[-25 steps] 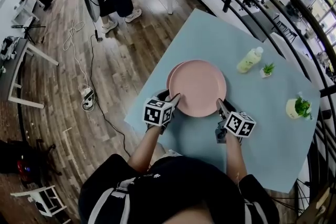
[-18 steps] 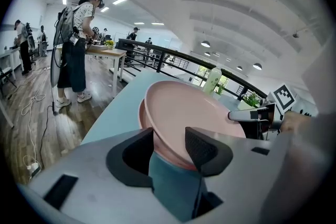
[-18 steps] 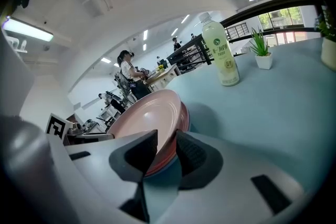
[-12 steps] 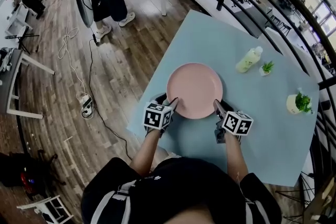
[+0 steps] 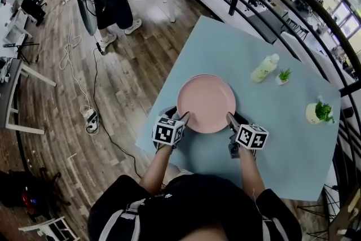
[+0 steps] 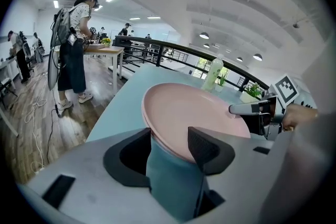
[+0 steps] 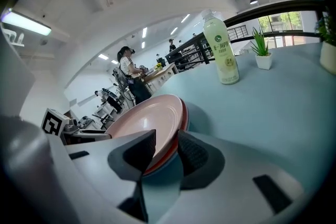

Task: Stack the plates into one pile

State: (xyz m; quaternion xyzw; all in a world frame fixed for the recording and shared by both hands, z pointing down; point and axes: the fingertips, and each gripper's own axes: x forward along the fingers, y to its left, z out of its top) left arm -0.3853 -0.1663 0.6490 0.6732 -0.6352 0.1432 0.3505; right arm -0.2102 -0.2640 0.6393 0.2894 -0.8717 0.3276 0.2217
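L gripper (image 5: 184, 117): just been opening, now wide round near rim of pink plate pile (image 5: 206, 103), not pinching. R gripper (image 5: 229, 118): clamped on opp. rim. Stacked near front edge of blue table (image 5: 271, 121). Ease R off too; back both out low w/o nudging pile.

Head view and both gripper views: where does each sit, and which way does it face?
Head view: on the person's head, steeply down at table and pink plates; forearms, left gripper, right gripper show.
Left gripper view: on the left gripper, facing across the plates toward the right gripper; own jaws, having just been opening, straddle the rim.
Right gripper view: on the right gripper, facing across the plates; own jaws flank the rim.
Shared: all show the plates; each gripper view shows the other gripper.
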